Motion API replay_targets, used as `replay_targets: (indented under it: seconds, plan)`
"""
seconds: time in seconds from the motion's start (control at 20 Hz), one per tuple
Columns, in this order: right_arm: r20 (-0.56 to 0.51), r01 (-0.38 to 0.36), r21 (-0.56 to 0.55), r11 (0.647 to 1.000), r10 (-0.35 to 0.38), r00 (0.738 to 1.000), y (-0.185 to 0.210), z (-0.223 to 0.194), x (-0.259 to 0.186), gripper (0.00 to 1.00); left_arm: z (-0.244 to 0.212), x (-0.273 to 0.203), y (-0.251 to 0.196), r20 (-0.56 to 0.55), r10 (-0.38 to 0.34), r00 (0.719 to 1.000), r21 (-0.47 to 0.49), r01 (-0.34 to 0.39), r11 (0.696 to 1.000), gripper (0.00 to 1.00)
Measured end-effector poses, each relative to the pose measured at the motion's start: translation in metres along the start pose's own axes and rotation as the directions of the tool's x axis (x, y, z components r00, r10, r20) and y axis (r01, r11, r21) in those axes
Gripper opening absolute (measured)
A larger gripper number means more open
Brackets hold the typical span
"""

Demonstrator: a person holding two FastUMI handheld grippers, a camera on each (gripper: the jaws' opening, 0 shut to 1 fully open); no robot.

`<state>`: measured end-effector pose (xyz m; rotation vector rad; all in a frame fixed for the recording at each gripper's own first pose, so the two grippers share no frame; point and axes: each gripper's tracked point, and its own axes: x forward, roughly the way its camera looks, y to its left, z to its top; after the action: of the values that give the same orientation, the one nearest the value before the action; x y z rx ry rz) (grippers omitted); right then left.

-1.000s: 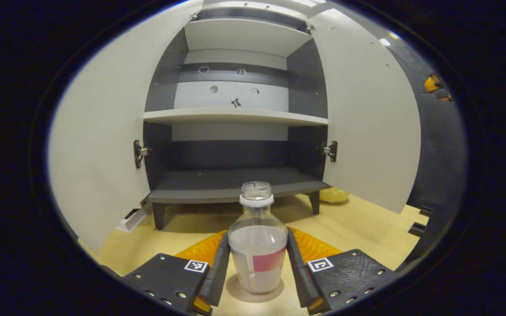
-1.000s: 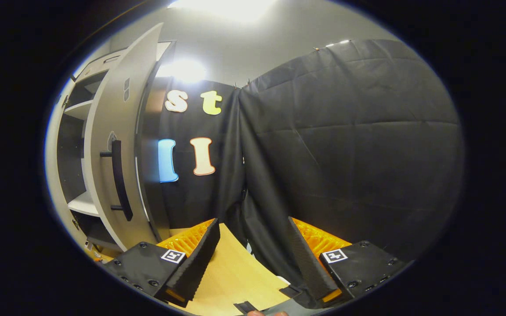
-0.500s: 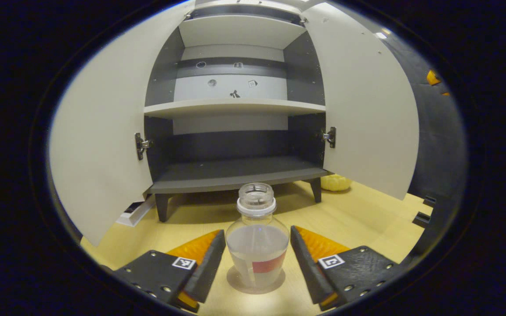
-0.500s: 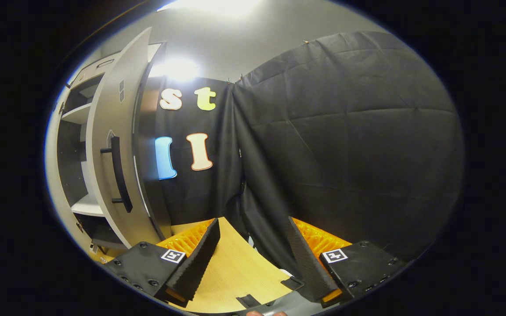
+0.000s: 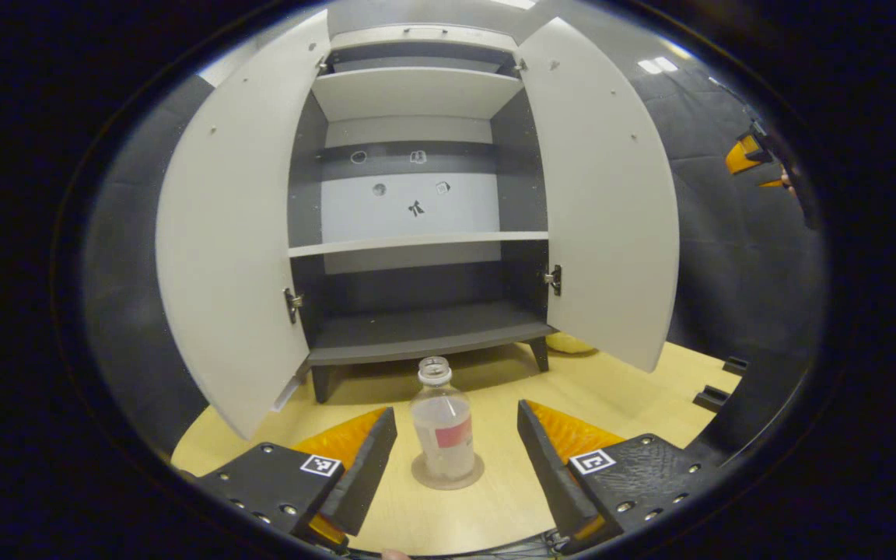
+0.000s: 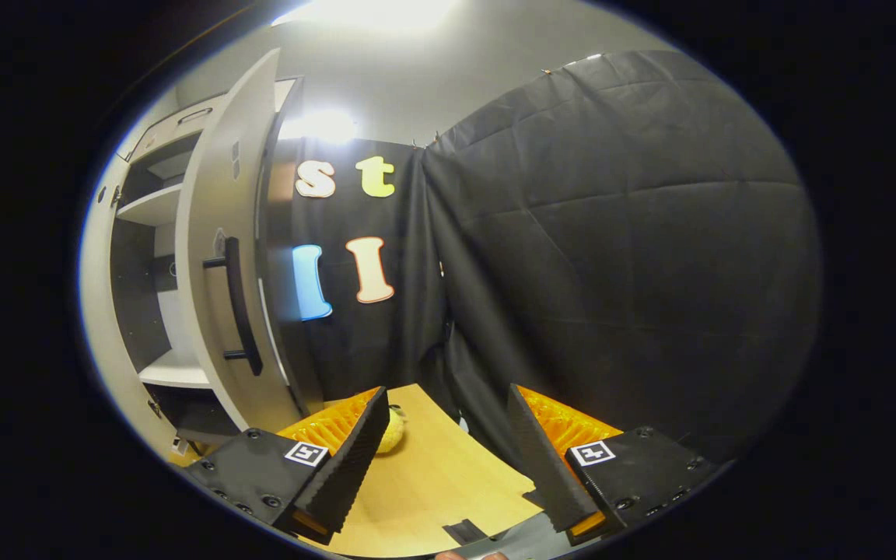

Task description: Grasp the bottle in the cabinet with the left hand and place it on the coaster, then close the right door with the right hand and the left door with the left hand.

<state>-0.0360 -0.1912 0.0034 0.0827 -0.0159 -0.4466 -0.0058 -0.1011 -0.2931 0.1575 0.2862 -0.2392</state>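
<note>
Bottle [image 5: 445, 428] stands upright on the round coaster [image 5: 448, 474] on the wooden table [image 5: 619, 389], in front of the cabinet [image 5: 417, 334], partly filled with clear liquid, no cap. Left gripper [image 5: 456, 443] has its fingers spread wide, one on each side of the bottle, neither touching it. Both cabinet doors hang open: left door [image 5: 230, 257], right door [image 5: 603, 202]. Shelves look bare. Right gripper [image 6: 444, 435] has its fingers apart over the table, holding nothing, near the right door's outer face with its dark handle [image 6: 238, 307]. Small yellow object [image 6: 395, 428] sits on the table by the door.
</note>
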Motion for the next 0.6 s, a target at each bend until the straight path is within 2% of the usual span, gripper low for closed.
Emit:
replay_targets:
  seconds: [0.2,0.35,0.5,0.6]
  plan:
    - [0.041,-0.061,0.019,0.998,0.06,0.997,0.022,0.018,0.005,0.96,0.042,-0.063,0.015,0.024,0.038,0.999,-0.057,-0.037,0.998,0.91]
    - [0.073,-0.111,0.02,0.994,0.109,0.991,0.033,0.031,0.016,0.96,0.078,-0.087,0.034,0.042,0.079,0.996,-0.077,-0.076,0.994,0.9]
    - [0.094,-0.152,0.028,0.988,0.149,0.984,0.037,0.042,0.034,0.97,0.121,-0.114,0.061,0.082,0.186,0.979,-0.079,-0.18,0.98,0.91]
    - [0.1,-0.176,0.031,0.984,0.172,0.98,0.04,0.051,0.044,0.95,0.155,-0.13,0.078,0.125,0.285,0.95,-0.063,-0.279,0.958,0.91]
